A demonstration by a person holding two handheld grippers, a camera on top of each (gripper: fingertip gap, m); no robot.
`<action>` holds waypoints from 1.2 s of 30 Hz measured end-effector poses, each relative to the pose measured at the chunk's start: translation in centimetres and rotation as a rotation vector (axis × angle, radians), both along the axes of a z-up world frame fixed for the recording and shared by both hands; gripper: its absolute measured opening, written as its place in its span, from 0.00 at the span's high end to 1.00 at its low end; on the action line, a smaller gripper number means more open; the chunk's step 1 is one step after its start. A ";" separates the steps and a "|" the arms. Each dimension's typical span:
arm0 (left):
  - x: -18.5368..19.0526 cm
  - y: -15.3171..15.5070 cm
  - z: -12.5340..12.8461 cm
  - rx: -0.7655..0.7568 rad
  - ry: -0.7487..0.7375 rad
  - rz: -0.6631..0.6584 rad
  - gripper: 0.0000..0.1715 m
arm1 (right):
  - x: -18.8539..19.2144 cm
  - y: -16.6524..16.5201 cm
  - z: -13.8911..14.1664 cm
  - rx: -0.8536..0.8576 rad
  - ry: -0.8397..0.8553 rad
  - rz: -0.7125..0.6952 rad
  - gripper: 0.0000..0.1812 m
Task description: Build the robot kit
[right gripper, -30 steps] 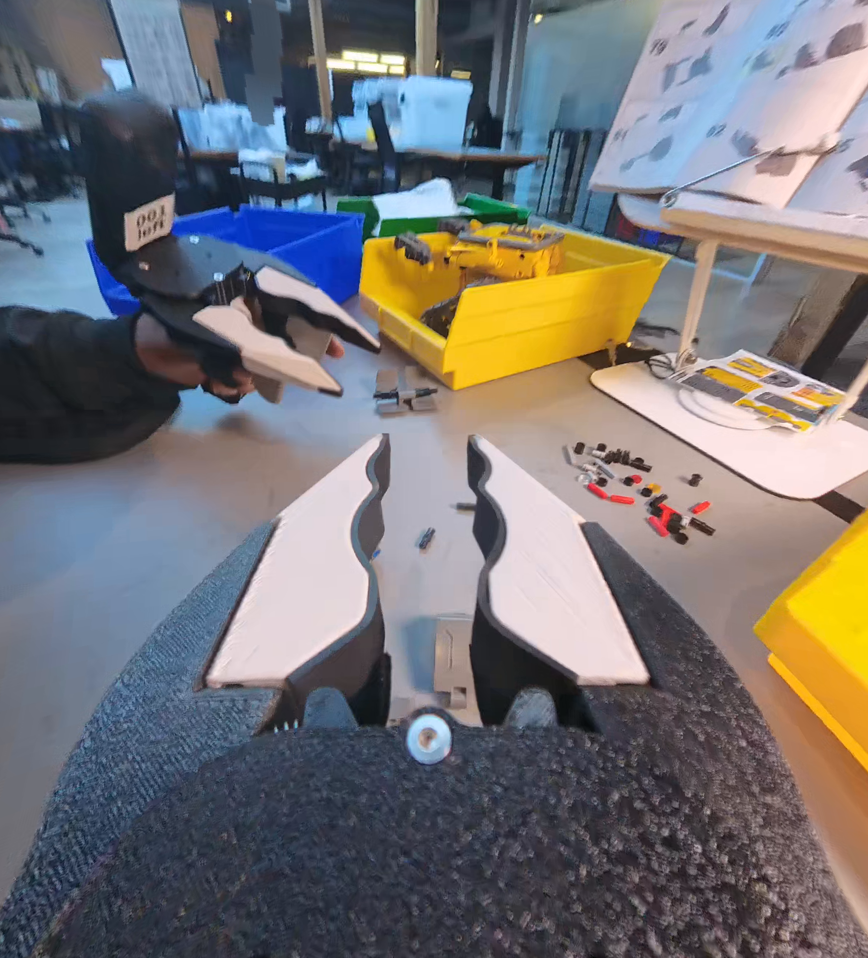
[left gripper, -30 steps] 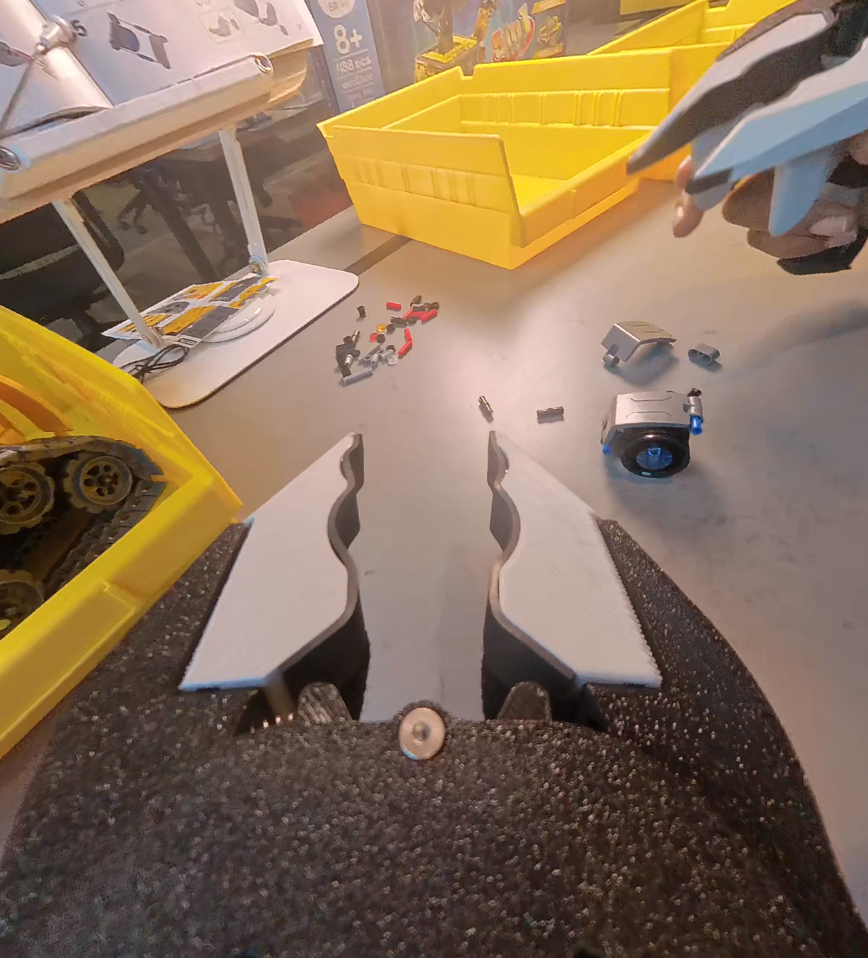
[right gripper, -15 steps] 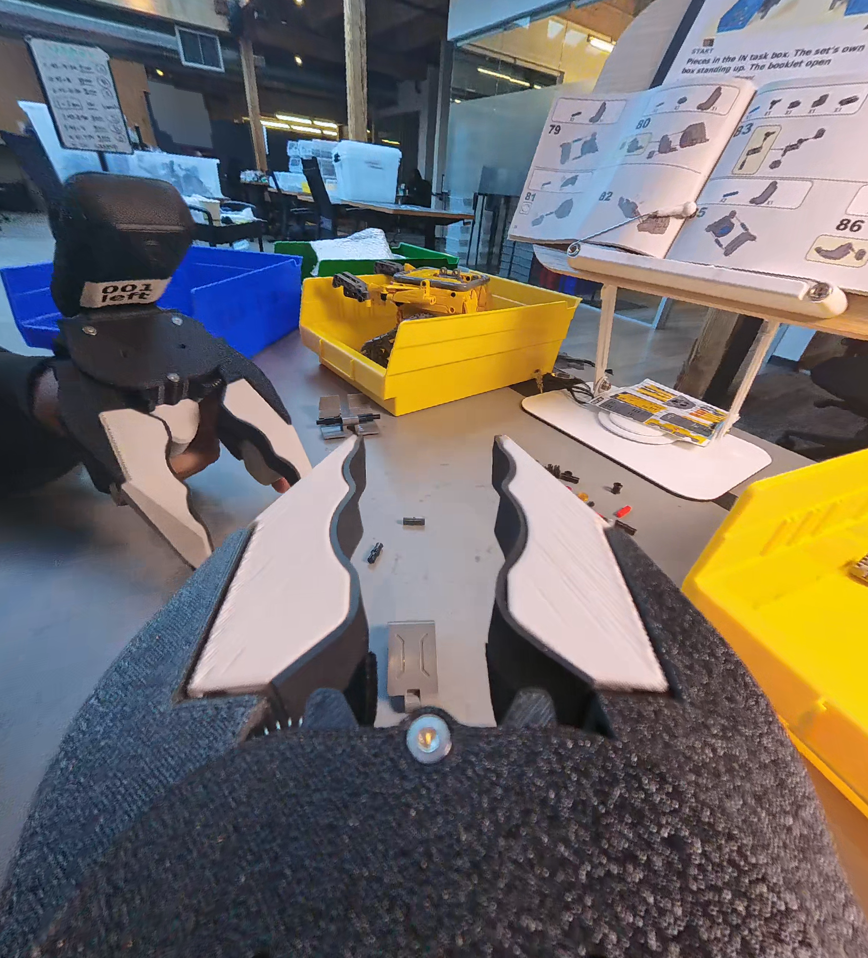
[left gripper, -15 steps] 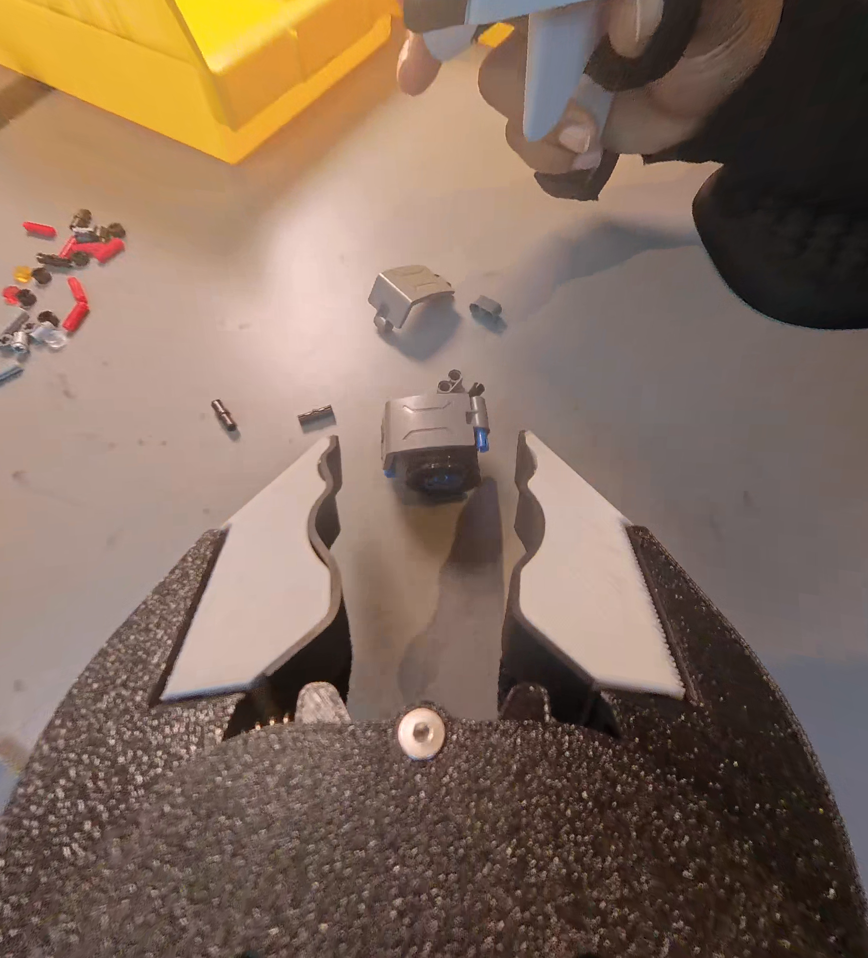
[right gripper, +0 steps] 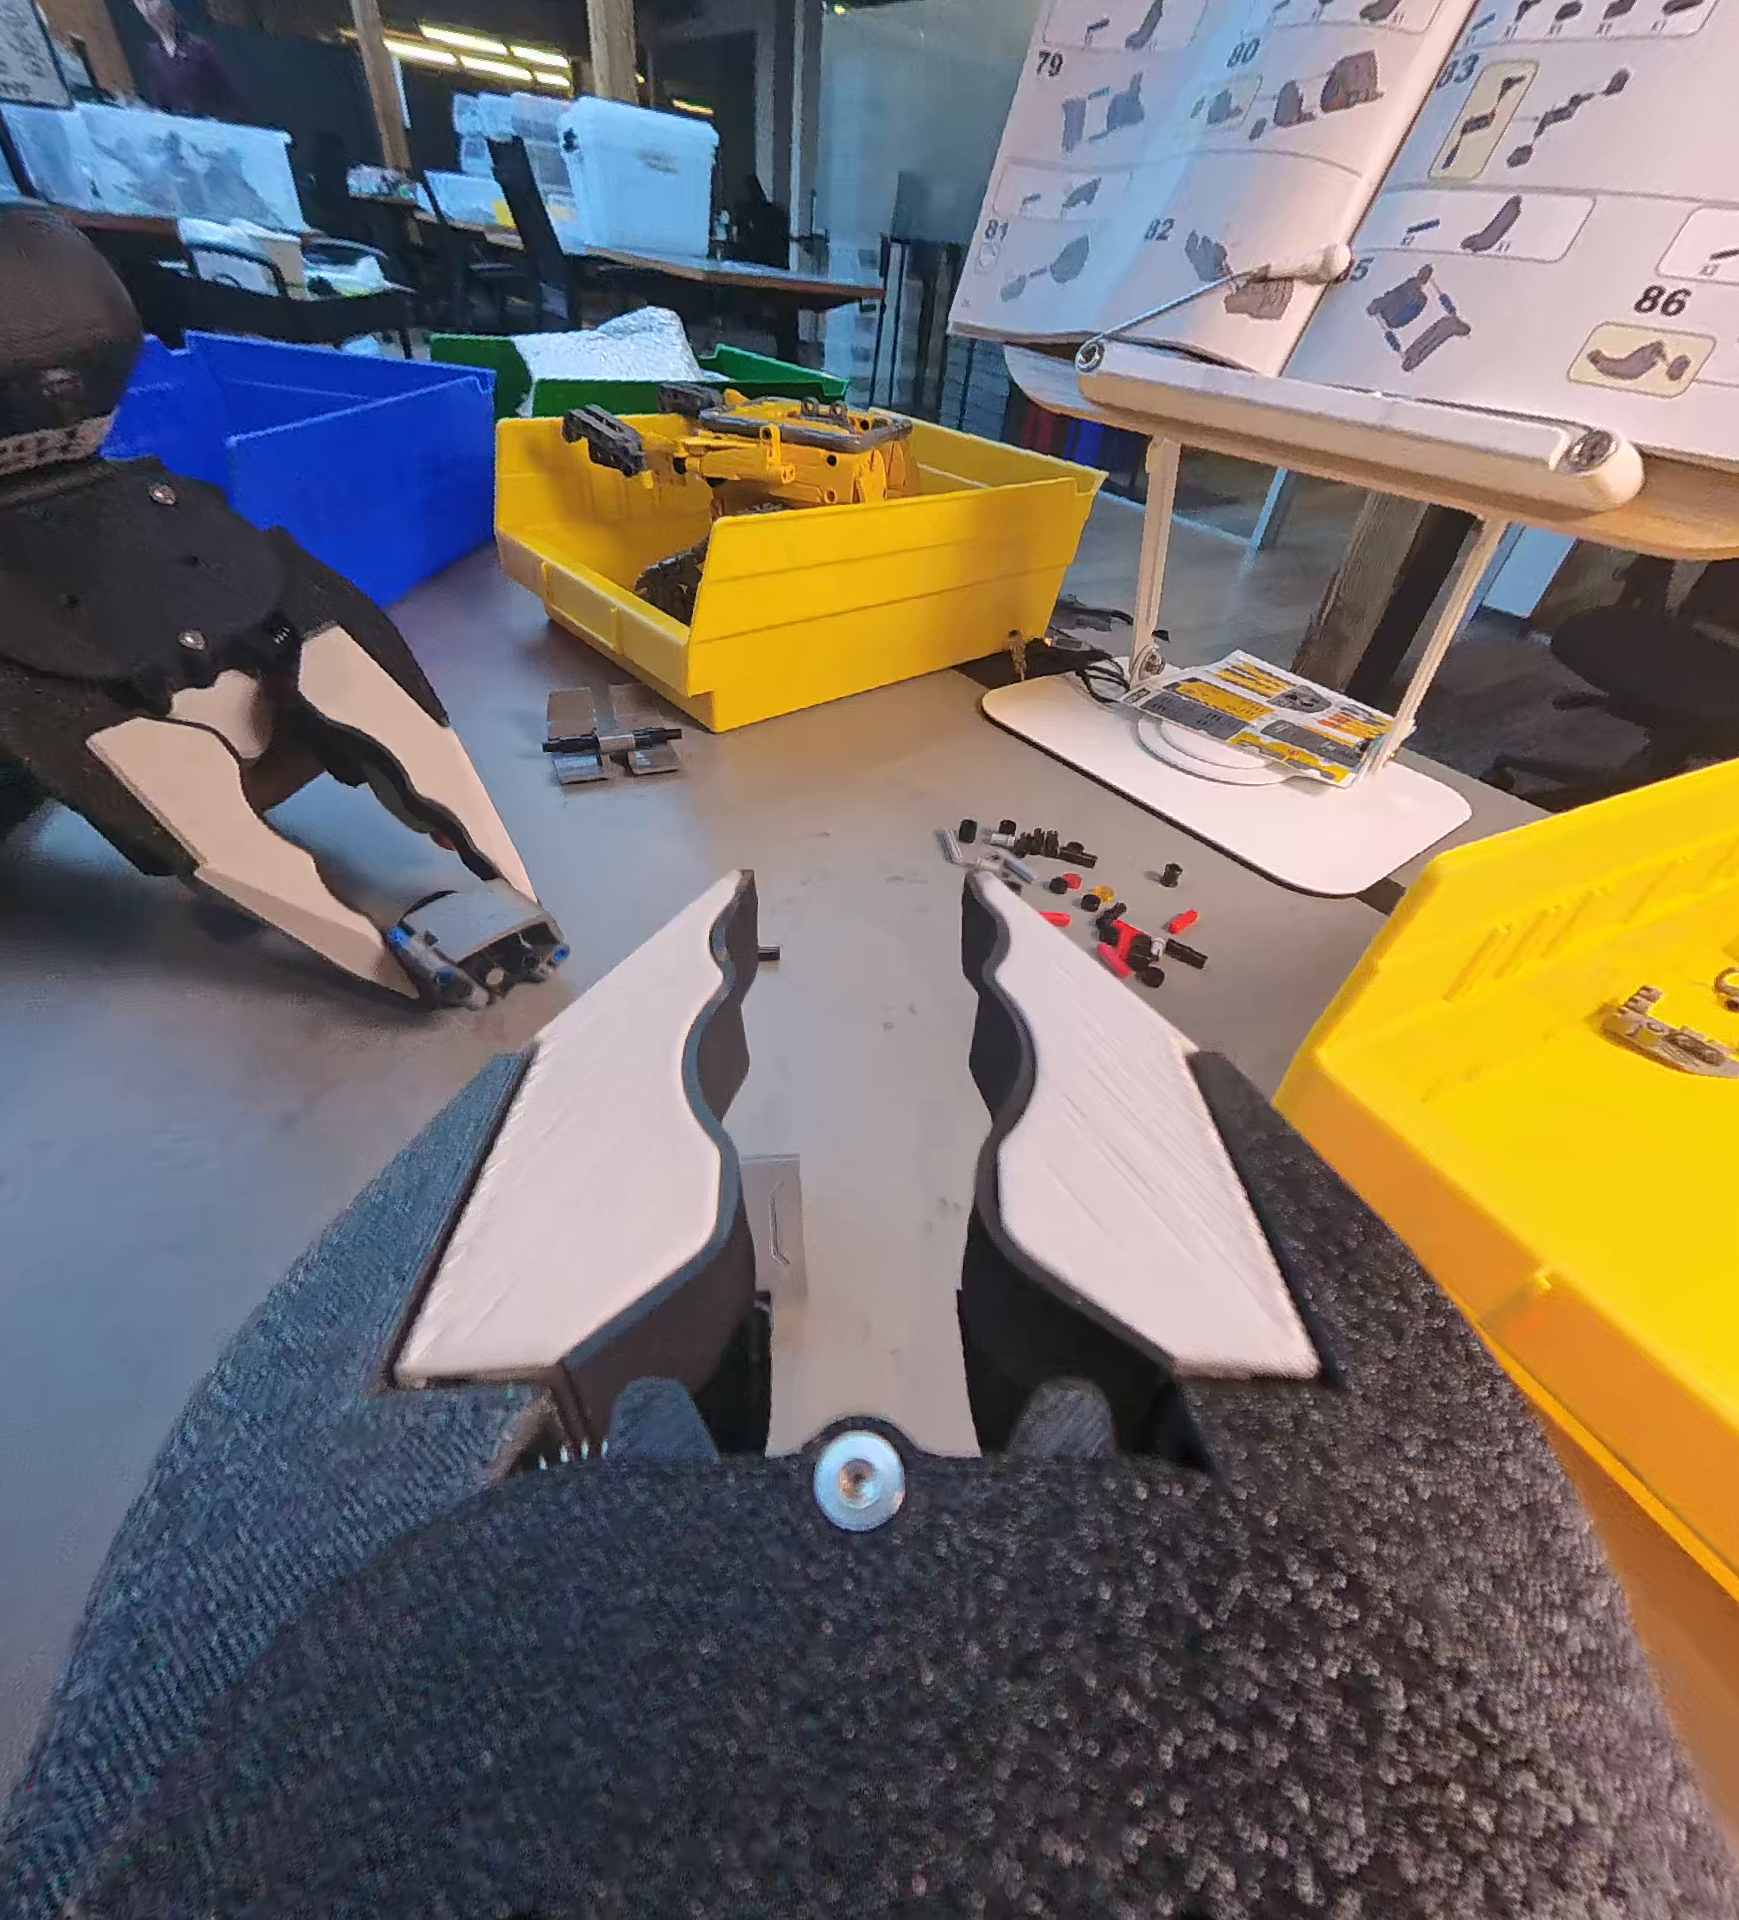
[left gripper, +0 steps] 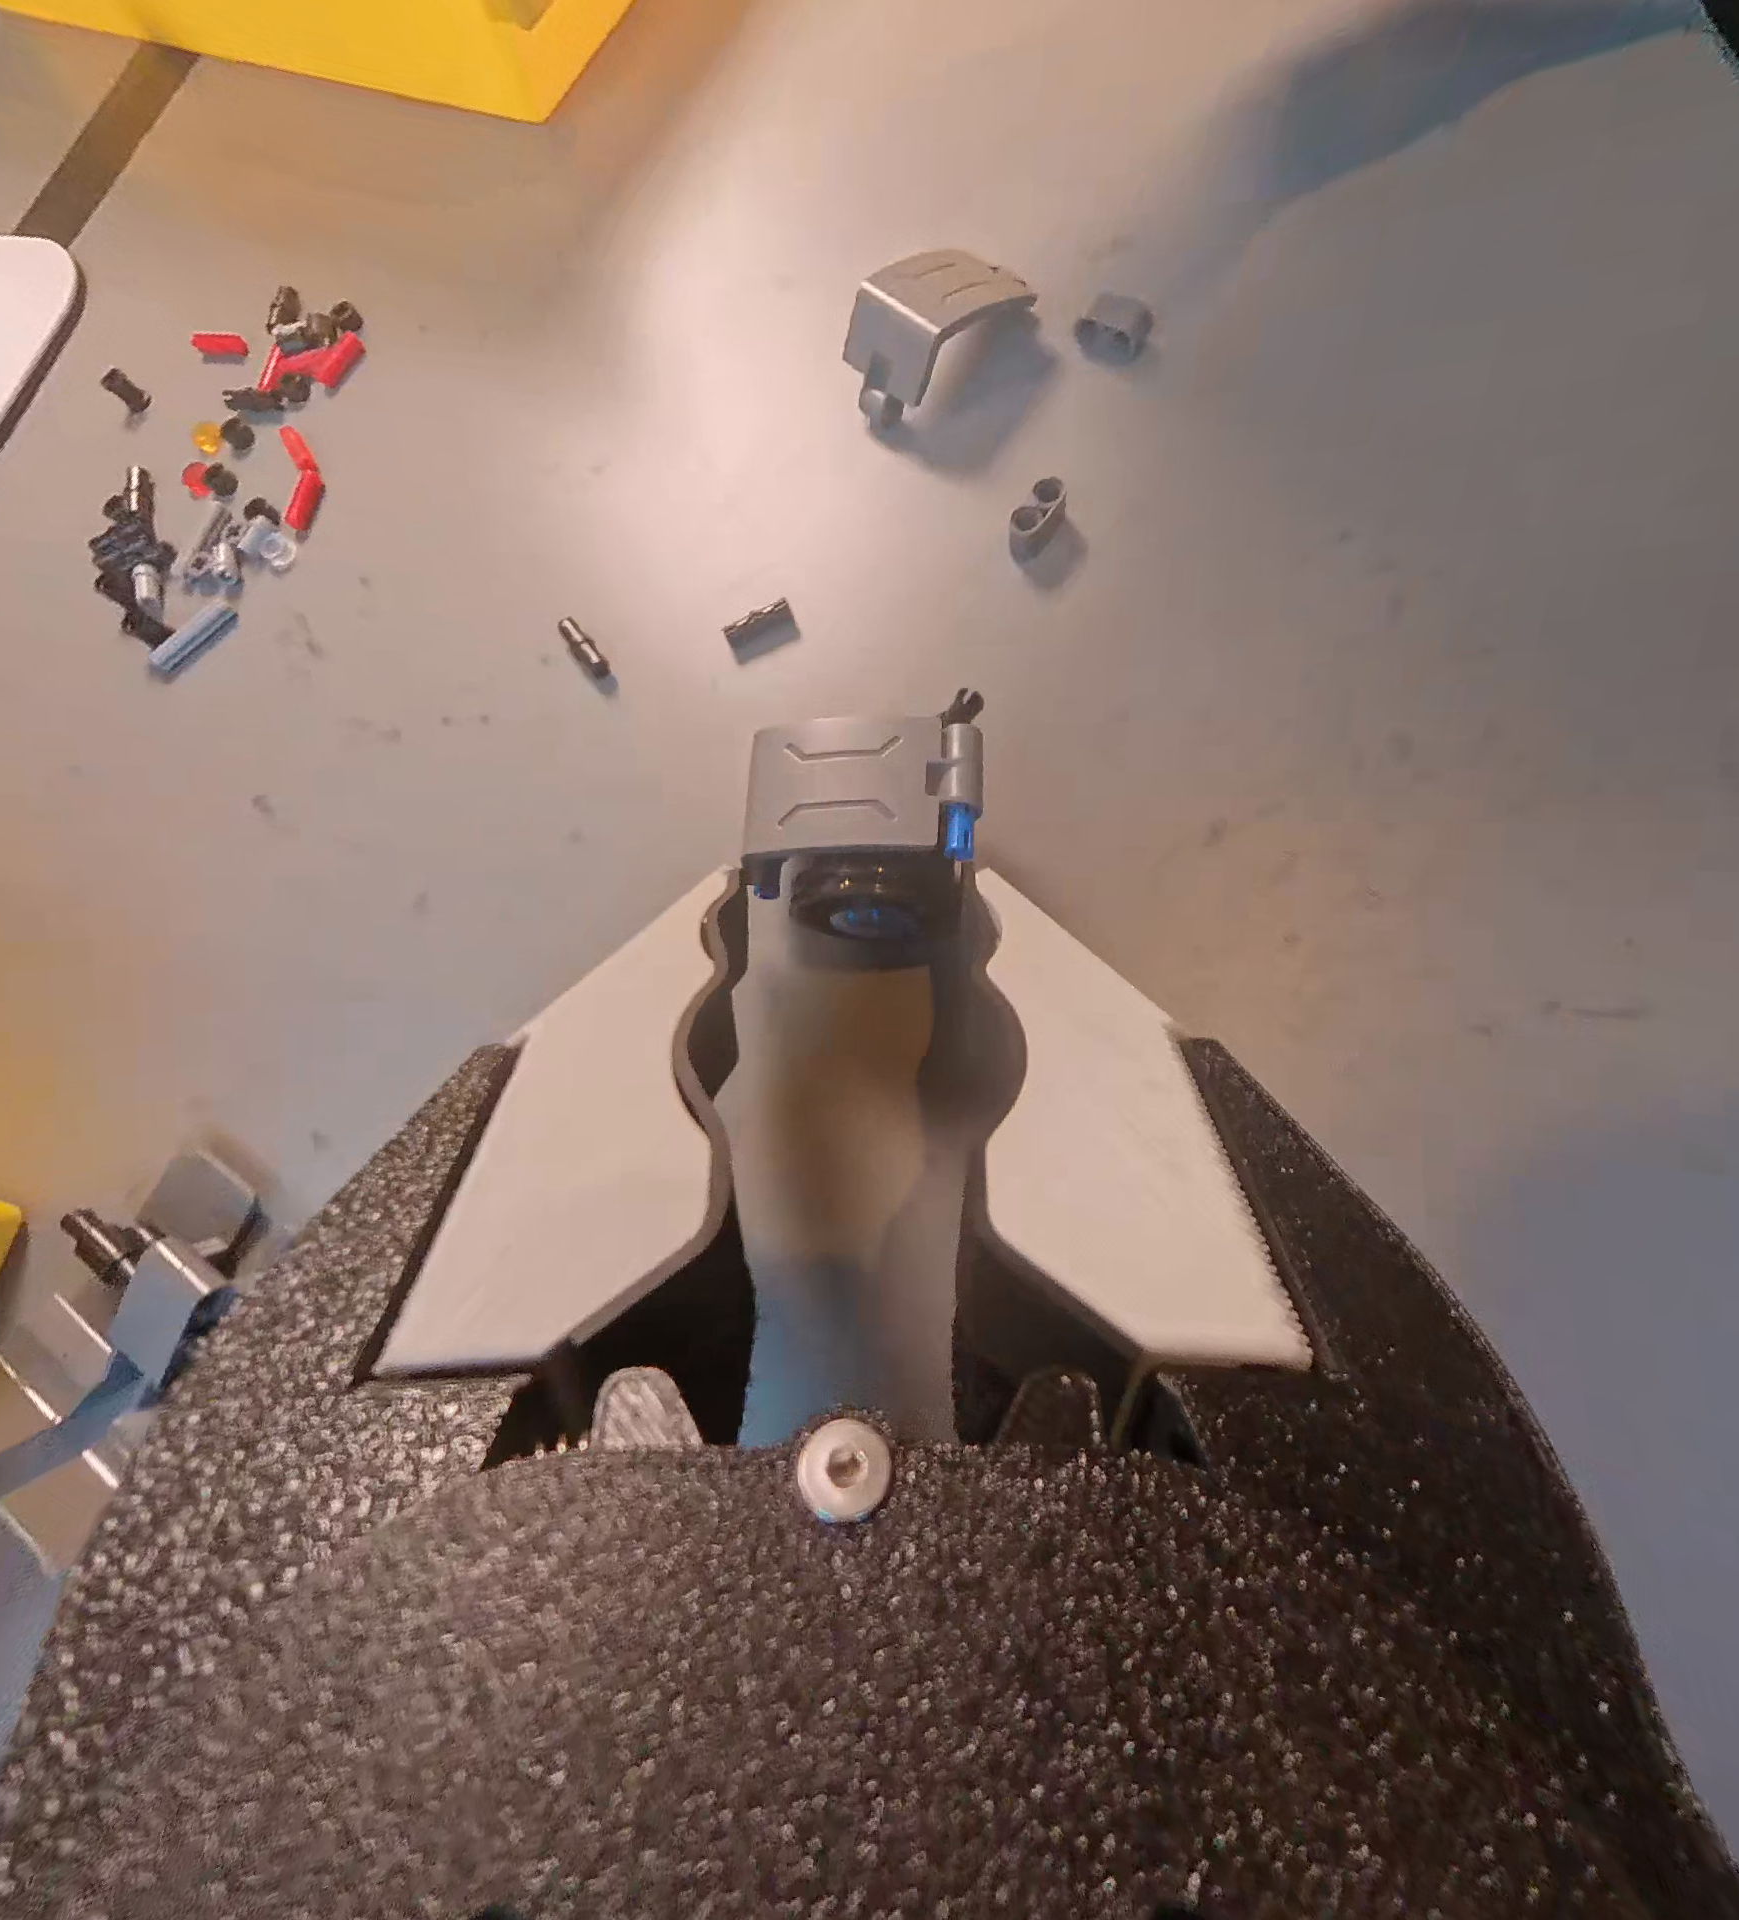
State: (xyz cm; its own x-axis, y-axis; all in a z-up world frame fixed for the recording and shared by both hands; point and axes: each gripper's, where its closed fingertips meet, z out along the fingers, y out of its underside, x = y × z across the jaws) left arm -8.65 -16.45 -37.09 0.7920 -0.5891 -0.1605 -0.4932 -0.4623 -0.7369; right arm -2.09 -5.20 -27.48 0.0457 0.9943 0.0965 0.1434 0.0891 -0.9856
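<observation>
The left hand-held gripper (left gripper: 857, 904) pinches a small grey brick assembly (left gripper: 849, 795) by its flat sides, mid-worktop (left gripper: 1364, 935): light, rigid, slick plastic whose joints could pop. The right hand-held gripper (right gripper: 857, 899) hovers half-open, empty.

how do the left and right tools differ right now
The left tool is closed on a grey wheel block; the right tool is open and holds nothing. The left tool's tips are down at the table, while the right tool hangs above it. Both have pale fingers on a black body.
</observation>
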 end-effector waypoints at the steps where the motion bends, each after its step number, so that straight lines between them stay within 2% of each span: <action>1: -0.3 0.0 0.0 -0.002 -0.006 0.021 0.77 | -0.1 0.0 -0.3 -0.006 -0.011 0.002 0.78; 6: -0.3 0.2 0.0 0.008 0.003 0.059 0.77 | -0.2 -0.8 -0.9 0.001 -0.045 0.033 0.78; 9: 0.3 0.3 0.0 0.008 -0.003 0.046 0.77 | -0.6 -2.7 -1.7 0.070 -0.097 0.094 0.78; 17: 1.4 -0.2 0.4 -0.025 -0.064 0.030 0.77 | -2.1 -11.0 -5.8 0.493 -0.317 0.359 0.78; 21: 1.7 -0.6 0.2 -0.049 -0.050 0.021 0.77 | -3.0 -12.6 -7.8 0.670 -0.393 0.386 0.80; 23: 1.7 -0.7 0.3 -0.042 -0.038 0.021 0.77 | -3.2 -13.0 -8.1 0.685 -0.392 0.384 0.83; 26: 1.7 -0.8 1.0 -0.012 -0.041 0.016 0.77 | -3.3 -12.2 -8.1 0.659 -0.416 0.348 0.93; 29: 1.9 -0.9 1.5 0.004 -0.058 0.012 0.77 | -3.0 -12.2 -8.6 0.592 -0.435 0.354 0.95; 36: 2.2 -0.6 1.9 0.029 -0.097 0.019 0.77 | -2.6 -11.3 -9.1 0.556 -0.487 0.328 0.97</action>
State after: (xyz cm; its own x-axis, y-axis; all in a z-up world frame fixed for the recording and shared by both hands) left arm -6.42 -17.05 -35.18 0.8158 -0.5697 -0.0992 -0.4101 -0.4491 -0.7938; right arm -4.70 -16.54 -36.54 -0.4150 0.7502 0.5147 0.4266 0.6602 -0.6182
